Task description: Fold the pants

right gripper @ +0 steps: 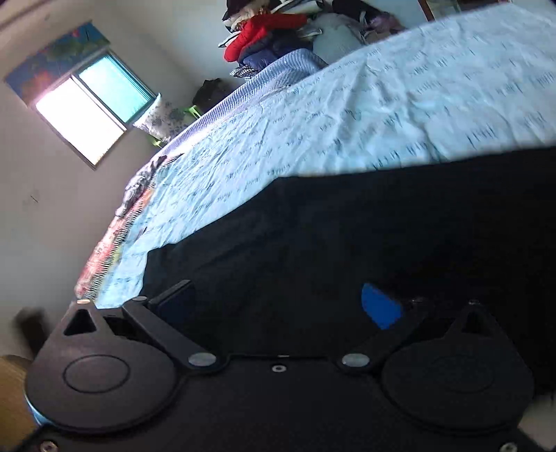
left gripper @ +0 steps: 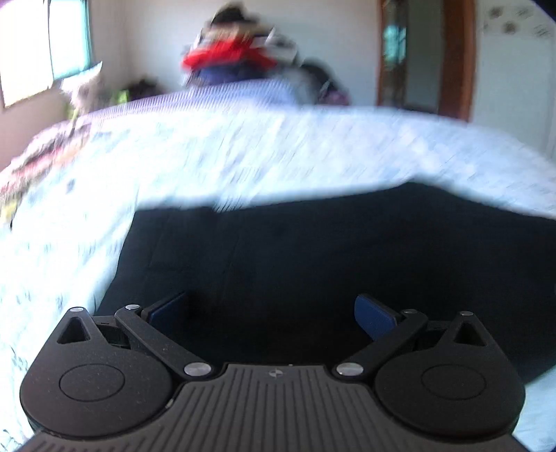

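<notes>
The dark navy cloth pants (left gripper: 312, 250) lie spread flat on the bed's pale blue printed sheet (left gripper: 243, 149), filling the near part of both wrist views, with nothing lying on top of them. The left claw (left gripper: 271, 314) and the right claw (right gripper: 278, 307) each hang low over the fabric with blue-padded fingers (left gripper: 373, 320) spread wide, gripping nothing. At the bed's far end sit a heap of red and blue clothes (right gripper: 264, 31), a flowered pillow (right gripper: 163, 116) and a bright window (right gripper: 87, 111).
</notes>
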Tool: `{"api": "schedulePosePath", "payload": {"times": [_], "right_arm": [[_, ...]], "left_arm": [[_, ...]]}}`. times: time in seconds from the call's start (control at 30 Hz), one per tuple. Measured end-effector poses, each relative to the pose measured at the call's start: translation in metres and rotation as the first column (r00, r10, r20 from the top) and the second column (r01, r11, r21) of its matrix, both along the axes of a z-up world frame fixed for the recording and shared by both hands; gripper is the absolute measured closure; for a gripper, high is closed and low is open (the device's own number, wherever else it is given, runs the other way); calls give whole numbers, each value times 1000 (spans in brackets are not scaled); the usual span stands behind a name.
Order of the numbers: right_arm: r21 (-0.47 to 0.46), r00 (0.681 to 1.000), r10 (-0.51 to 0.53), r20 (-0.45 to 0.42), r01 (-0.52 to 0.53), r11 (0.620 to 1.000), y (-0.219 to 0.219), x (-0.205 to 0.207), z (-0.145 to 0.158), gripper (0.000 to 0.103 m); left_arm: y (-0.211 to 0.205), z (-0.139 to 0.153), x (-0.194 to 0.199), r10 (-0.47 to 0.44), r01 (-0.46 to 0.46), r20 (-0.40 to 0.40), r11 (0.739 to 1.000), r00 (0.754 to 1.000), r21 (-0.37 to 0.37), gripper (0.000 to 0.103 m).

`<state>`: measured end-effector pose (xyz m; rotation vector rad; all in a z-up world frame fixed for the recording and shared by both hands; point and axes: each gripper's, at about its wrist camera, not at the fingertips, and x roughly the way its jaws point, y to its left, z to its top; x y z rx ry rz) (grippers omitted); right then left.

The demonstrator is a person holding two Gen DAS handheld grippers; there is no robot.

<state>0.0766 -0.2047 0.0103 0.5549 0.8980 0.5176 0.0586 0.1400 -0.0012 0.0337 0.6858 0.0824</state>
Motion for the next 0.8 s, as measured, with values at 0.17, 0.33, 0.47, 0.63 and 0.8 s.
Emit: {"api": "schedulePosePath", "payload": {"times": [0.17,0.33,0.47,0.63,0.8], "right_arm": [[79,998,-30,48,26,997,-16,-20,-4,0],[142,995,-57,84,44,989,-35,-22,-27,4],[172,994,-75,76,61,983,-50,-36,-10,2],[410,912,-402,84,336,848,-155,-80,-4,2],[562,682,-706,-193,666,490,-275,-104,-26,1]], "left_arm": [[-6,-2,-9,21,-22,67,1000,998,13,1],[-6,-1,-9,26,-28,64,999,998,20,0],[-12,2,-13,49,-55,74,996,996,75,0],[-32,2,-26,19,-42,131,984,991,171,0],[-33,0,-21,10,-27,104,985,995,168,0]]}}
